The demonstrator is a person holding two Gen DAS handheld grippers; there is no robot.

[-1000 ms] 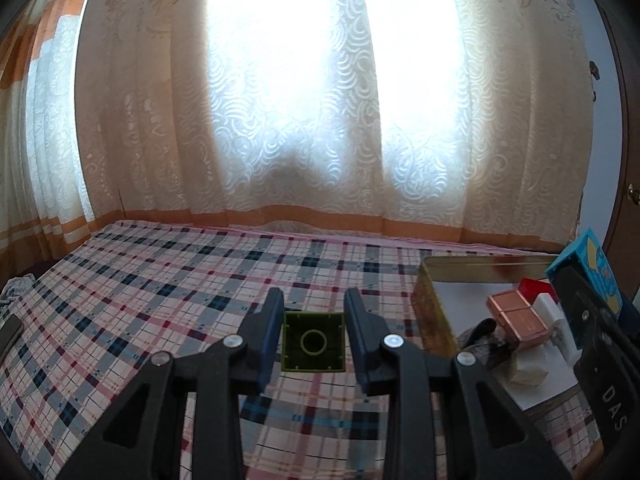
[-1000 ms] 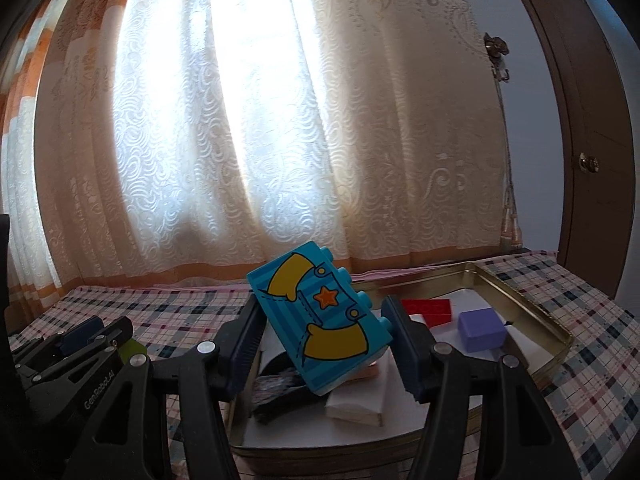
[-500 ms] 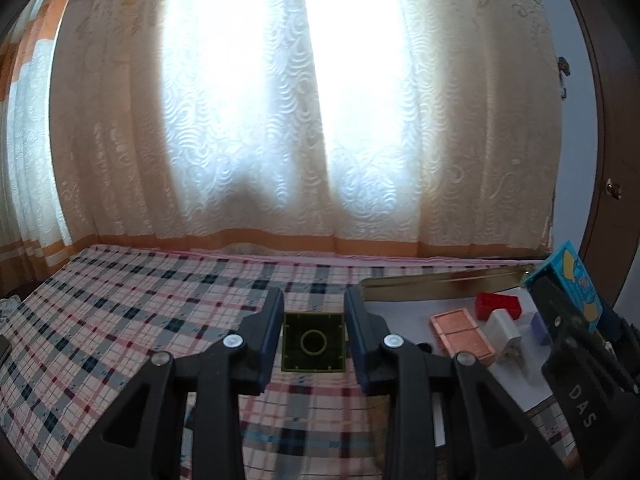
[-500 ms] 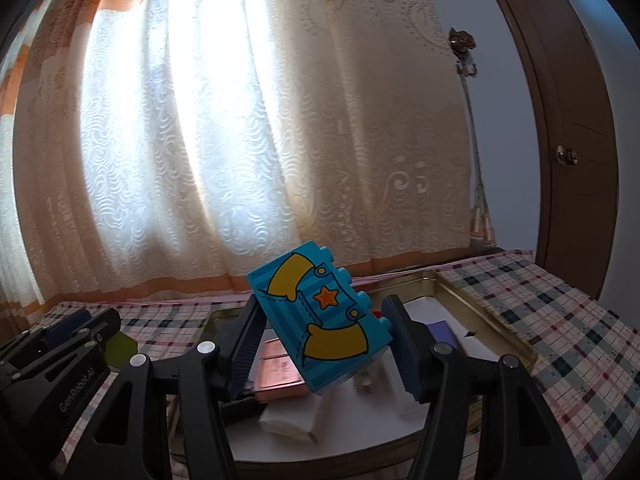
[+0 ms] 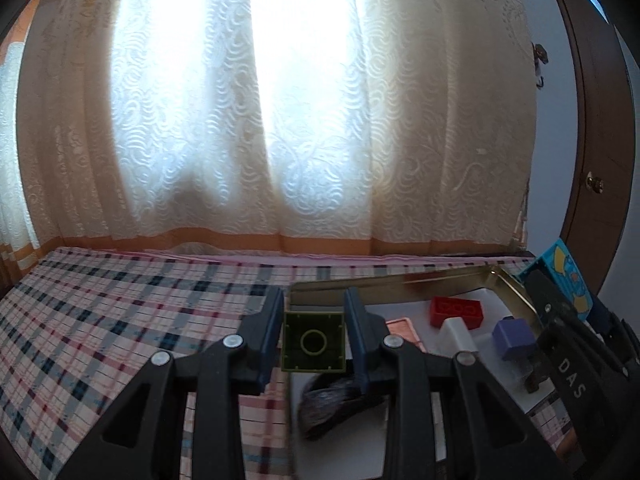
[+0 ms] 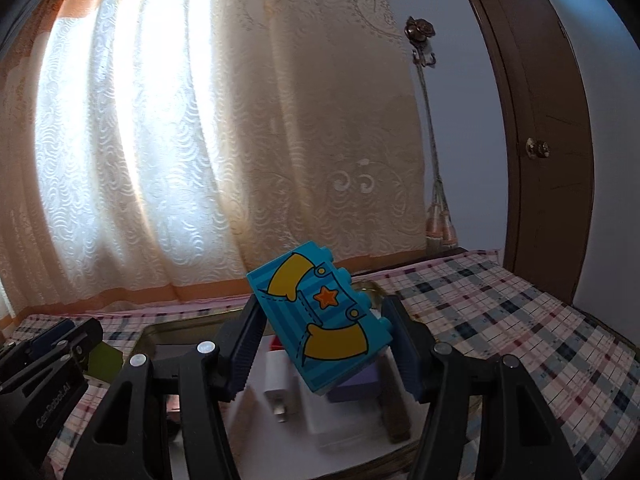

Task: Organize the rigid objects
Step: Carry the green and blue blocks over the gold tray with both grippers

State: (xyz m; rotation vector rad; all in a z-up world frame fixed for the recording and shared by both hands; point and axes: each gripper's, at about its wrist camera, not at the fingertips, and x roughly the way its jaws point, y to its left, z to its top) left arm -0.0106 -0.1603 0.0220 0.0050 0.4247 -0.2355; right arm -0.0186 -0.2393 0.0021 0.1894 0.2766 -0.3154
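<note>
Green block: held off the checked cloth, just at the near left corner of the gold tray; it is roughly square, with no clear long axis; its hollow underside, with a ring in the middle, is turned toward the left wrist camera, so the studded top is pointed away along the fingers.
Left tongs: clenched on the green block; both dark pads are pressed flat against its left and right sides, and the gap is as narrow as the block.
Blue block: held above the tray, over its contents; its long axis is tilted, running from upper left to lower right in the right wrist view; the printed face with an orange star and yellow shapes is turned toward the camera, and the studs are pointed up and to the right.
Right tongs: held about half open and gripped on the blue block, whose ends are pressed by the ribbed pads.
Tray contents: a red brick, a purple cube, a white plug, a copper-coloured piece and a dark blurred thing are seen lying inside on a white liner.
Backdrop: a lit lace curtain is hung behind the cloth; a brown door is seen at the right.
</note>
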